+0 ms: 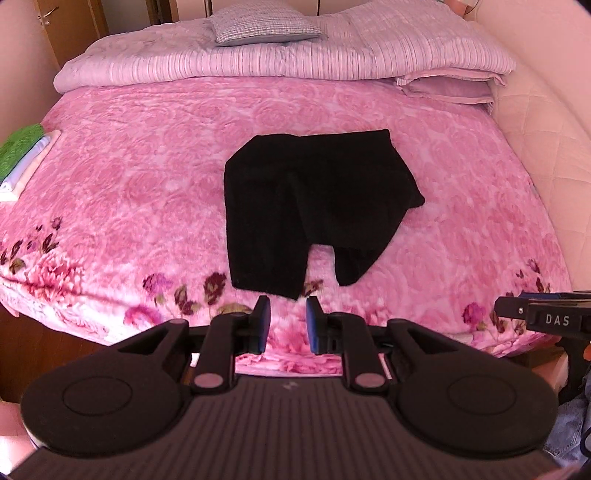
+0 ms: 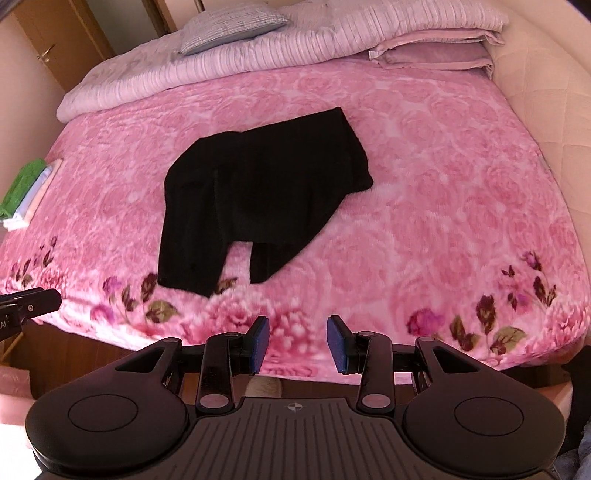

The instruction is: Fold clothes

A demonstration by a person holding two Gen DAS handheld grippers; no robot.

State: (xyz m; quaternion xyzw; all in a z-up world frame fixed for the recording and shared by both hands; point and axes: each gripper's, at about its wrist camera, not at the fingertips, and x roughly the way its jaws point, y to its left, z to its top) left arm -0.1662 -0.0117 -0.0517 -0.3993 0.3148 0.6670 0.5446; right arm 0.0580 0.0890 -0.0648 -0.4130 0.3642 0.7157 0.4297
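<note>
A black garment lies partly folded on the pink floral bedspread, two ends pointing toward the near edge. My left gripper hovers over the bed's near edge, just short of the garment's nearest corner, jaws open a narrow gap with nothing between the blue pads. In the right wrist view the same garment lies up and to the left. My right gripper stands open wider over the bed's edge, empty. Each gripper shows at the side of the other's view: the right gripper, the left gripper.
A stack of folded clothes, green on top, sits at the bed's left edge. A rolled quilt and a pillow lie at the head, folded pink bedding at the right. Wooden floor lies below the bed.
</note>
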